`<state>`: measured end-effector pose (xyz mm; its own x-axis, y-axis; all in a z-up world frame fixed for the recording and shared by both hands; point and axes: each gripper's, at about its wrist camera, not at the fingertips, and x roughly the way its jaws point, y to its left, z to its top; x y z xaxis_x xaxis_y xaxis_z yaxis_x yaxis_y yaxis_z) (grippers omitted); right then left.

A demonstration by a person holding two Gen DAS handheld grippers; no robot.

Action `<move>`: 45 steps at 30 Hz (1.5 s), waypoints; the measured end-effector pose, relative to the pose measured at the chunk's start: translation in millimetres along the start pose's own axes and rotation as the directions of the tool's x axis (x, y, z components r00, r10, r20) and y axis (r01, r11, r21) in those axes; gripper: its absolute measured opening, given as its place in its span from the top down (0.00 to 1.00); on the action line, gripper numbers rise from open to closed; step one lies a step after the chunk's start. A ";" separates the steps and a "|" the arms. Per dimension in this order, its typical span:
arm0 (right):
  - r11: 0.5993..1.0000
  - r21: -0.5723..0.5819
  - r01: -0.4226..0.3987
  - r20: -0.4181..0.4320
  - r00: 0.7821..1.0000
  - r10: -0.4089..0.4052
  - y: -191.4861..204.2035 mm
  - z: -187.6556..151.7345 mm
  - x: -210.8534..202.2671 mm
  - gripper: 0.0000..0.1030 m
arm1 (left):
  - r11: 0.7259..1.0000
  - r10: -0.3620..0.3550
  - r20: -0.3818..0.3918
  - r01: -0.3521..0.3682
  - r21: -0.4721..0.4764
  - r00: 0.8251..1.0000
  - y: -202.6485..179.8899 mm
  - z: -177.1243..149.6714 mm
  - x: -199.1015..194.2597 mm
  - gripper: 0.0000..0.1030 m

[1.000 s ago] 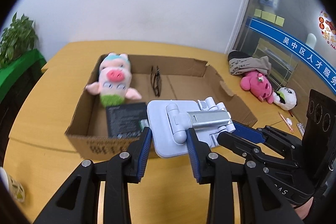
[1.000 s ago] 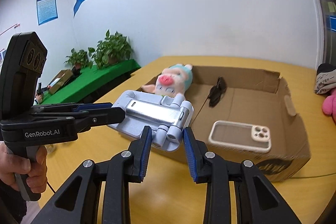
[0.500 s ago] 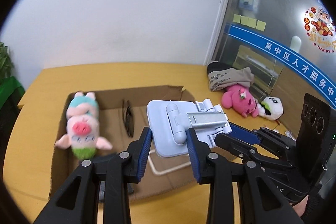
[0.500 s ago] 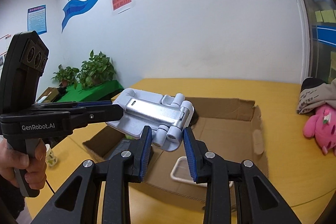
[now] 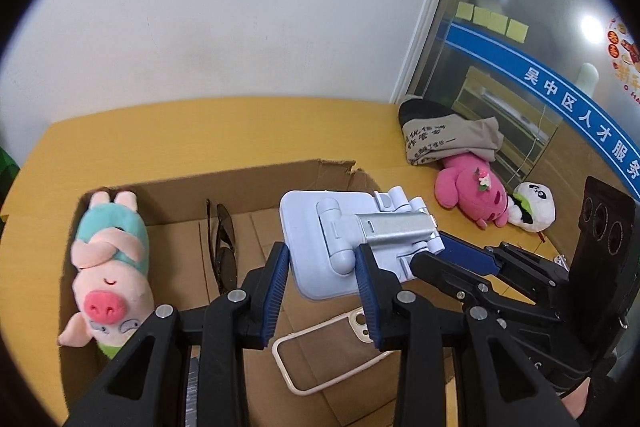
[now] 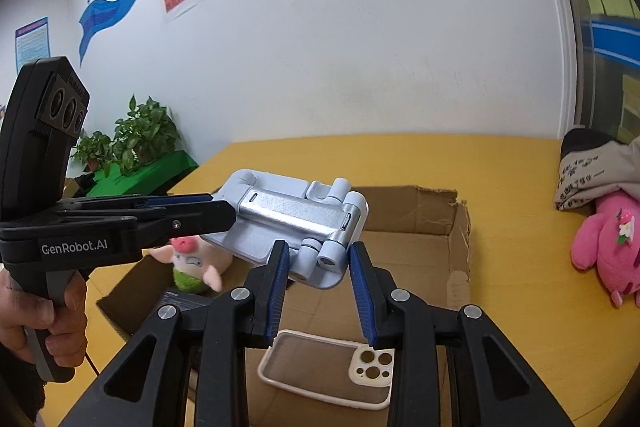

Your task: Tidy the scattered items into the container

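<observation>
Held thing: a pale blue folding phone stand with a silver metal arm, carried in the air above the open brown cardboard box on the yellow wooden table.
Left gripper: its blue pads pinch the near edge of the stand's base.
Right gripper: its pads pinch the hinge end of the same stand, so both hands share one thing.
Inside the box: a pink pig plush in a teal cap at the left, dark folded sunglasses in the middle, a clear phone case with a cream rim near, directly under the stand.
Still outside: a pink bear plush and a small panda plush, far right on the table.
Step in hand: probably to lower the stand into the box.
Advice: both hands should descend together and keep the stand level; it is better to aim at bare cardboard to the right of the sunglasses and beyond the case, and to loosen both grips only when the stand rests.
</observation>
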<state>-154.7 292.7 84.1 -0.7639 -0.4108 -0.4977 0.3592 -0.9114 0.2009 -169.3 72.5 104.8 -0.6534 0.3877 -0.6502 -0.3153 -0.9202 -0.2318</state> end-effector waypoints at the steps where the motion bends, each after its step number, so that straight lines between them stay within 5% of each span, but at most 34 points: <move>1: 1.000 0.021 -0.003 -0.016 1.000 0.004 -6.7 -0.6 7.6 0.68 | 1.000 -0.001 -0.015 0.001 -0.005 1.000 2.4 -0.6 8.9 0.68; 11: 0.994 0.083 0.068 -0.239 0.970 -0.047 -49.4 -8.7 85.3 0.68 | 0.994 -0.007 -0.185 -0.013 -0.107 0.983 26.7 -11.0 95.5 0.68; 19: 0.985 0.145 0.092 -0.524 0.852 -0.002 -76.2 -26.6 139.5 0.69 | 0.970 -0.052 -0.346 -0.034 -0.241 0.937 51.0 -33.3 138.5 0.68; 24: 0.983 0.138 0.124 -0.566 0.824 -0.025 -75.8 -35.0 143.2 0.64 | 0.969 -0.096 -0.399 -0.006 -0.247 0.912 47.3 -41.8 147.3 0.68; 25: 0.983 0.125 0.135 -0.567 0.823 -0.041 -74.5 -35.8 141.6 0.49 | 0.971 -0.101 -0.396 0.003 -0.241 0.913 46.3 -40.9 143.3 0.68; 26: 0.984 0.104 0.141 -0.557 0.829 -0.060 -71.4 -35.0 138.1 0.29 | 0.975 -0.083 -0.381 -0.003 -0.221 0.921 44.7 -38.9 133.0 0.68; 29: 0.989 0.027 0.143 -0.491 0.864 -0.111 -54.6 -25.4 118.9 0.11 | 0.986 -0.010 -0.305 -0.042 -0.163 0.952 44.0 -33.1 90.1 0.56; 31: 0.985 -0.051 0.167 -0.433 0.885 -0.172 -42.1 -22.8 100.5 0.06 | 0.989 0.043 -0.218 -0.073 -0.128 0.975 45.8 -34.8 46.5 0.36; 34: 0.987 -0.075 0.143 -0.324 0.932 -0.160 -25.1 -30.8 58.4 0.01 | 0.985 0.112 -0.068 -0.120 -0.122 0.991 57.5 -52.3 -29.1 0.24; 39: 0.991 -0.011 0.132 -0.136 0.982 -0.132 0.1 -71.7 -2.1 0.00 | 0.964 0.240 0.080 -0.228 -0.136 0.968 81.8 -103.5 -109.1 0.22; 45: 0.989 0.055 0.134 -0.013 0.991 -0.134 24.5 -102.6 -19.9 0.00 | 0.949 0.292 0.098 -0.275 -0.157 0.951 89.6 -155.0 -92.0 0.22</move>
<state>-75.7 281.1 12.5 -0.7983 -0.2848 -0.5307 0.2234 -0.9583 0.1782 -30.8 -53.9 31.7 -0.7809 0.1052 -0.6157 -0.0114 -0.9880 -0.1543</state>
